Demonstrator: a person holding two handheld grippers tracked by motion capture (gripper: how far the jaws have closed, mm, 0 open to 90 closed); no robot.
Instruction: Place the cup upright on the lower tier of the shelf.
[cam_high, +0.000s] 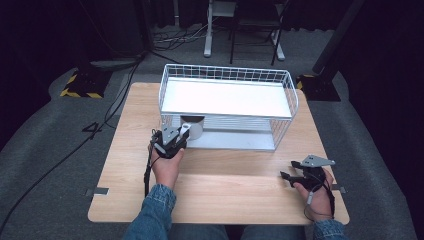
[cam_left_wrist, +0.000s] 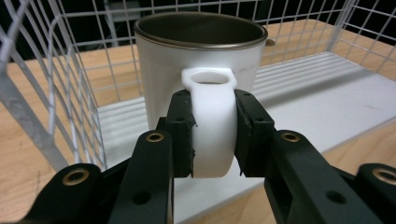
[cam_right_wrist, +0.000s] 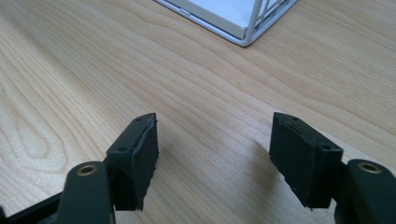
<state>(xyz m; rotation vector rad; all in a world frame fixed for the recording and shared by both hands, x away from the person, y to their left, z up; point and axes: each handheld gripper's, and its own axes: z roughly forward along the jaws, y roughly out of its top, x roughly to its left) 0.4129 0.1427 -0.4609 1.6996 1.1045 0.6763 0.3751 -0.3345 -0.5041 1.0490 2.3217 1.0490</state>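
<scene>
Gripping a white mug by its handle at the open front of the wire rack.

Clamped on the mug's handle (cam_left_wrist: 212, 126) from both sides, the left tool (cam_left_wrist: 213, 135) holds the white mug (cam_left_wrist: 198, 70) upright; it is glossy white outside, with a dark metallic rim and inside, and stands on the rack's lower white shelf (cam_left_wrist: 327, 102) near its left end. Resting on the desk well to the right, the right tool (cam_right_wrist: 214, 156) has its jaws wide apart with nothing between them. Around the mug rises the white wire rack (cam_high: 227, 72) with an upper shelf, set on a light wood-grain desk (cam_high: 225, 195). Beyond lie grey carpet (cam_high: 45, 145), cables, chair legs and a dark room.
</scene>
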